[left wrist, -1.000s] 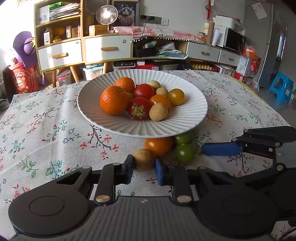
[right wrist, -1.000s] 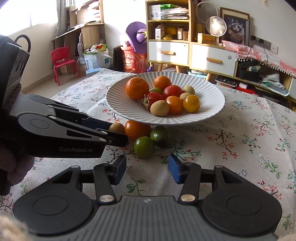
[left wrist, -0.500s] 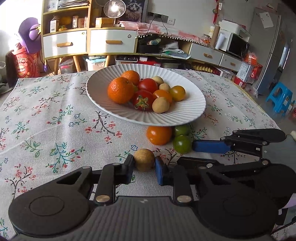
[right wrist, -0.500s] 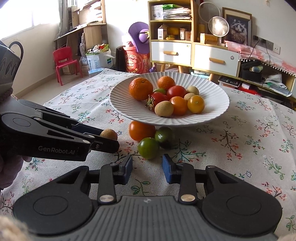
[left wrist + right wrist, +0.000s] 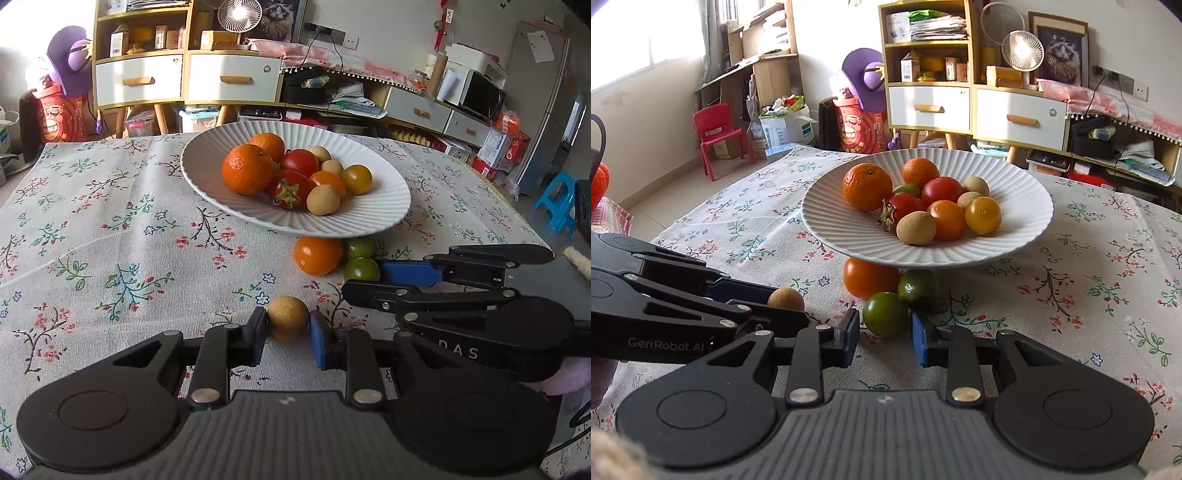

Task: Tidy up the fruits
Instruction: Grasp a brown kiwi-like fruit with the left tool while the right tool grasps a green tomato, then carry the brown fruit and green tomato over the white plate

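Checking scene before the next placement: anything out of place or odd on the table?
Yes: three tomatoes sit on the tablecloth at the plate's near edge, not in it: one orange tomato and two green tomatoes. No spills or damage visible.
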A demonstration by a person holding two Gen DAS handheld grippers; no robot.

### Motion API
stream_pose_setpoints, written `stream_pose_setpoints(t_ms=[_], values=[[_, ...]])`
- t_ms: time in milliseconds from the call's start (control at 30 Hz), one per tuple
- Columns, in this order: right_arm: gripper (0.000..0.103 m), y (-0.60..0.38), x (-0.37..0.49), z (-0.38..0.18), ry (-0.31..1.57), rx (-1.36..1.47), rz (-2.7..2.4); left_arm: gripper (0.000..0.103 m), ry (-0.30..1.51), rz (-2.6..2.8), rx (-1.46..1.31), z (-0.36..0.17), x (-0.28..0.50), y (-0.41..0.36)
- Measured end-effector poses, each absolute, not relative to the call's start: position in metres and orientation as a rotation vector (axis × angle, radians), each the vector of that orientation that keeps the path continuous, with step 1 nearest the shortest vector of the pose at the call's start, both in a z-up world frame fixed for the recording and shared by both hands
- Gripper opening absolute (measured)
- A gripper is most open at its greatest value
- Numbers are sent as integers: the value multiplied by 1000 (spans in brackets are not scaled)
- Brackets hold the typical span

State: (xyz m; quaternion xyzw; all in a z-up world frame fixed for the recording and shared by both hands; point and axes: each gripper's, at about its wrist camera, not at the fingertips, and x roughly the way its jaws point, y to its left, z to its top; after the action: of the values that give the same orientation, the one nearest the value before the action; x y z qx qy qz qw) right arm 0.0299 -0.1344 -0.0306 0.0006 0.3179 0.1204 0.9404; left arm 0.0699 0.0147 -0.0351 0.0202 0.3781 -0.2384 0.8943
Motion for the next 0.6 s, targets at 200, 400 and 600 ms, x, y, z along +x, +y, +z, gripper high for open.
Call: stream_pose_setpoints(t_ms=[200, 400, 600], values=[[23, -137, 31, -30, 651, 19, 247, 18, 789, -493, 48, -34, 71, 15], [23, -139, 28, -29, 652, 17, 232, 18, 800, -495, 49, -33, 69, 17], [23, -147, 19, -24, 669, 56, 223, 17, 802, -498, 41, -30, 65, 22]])
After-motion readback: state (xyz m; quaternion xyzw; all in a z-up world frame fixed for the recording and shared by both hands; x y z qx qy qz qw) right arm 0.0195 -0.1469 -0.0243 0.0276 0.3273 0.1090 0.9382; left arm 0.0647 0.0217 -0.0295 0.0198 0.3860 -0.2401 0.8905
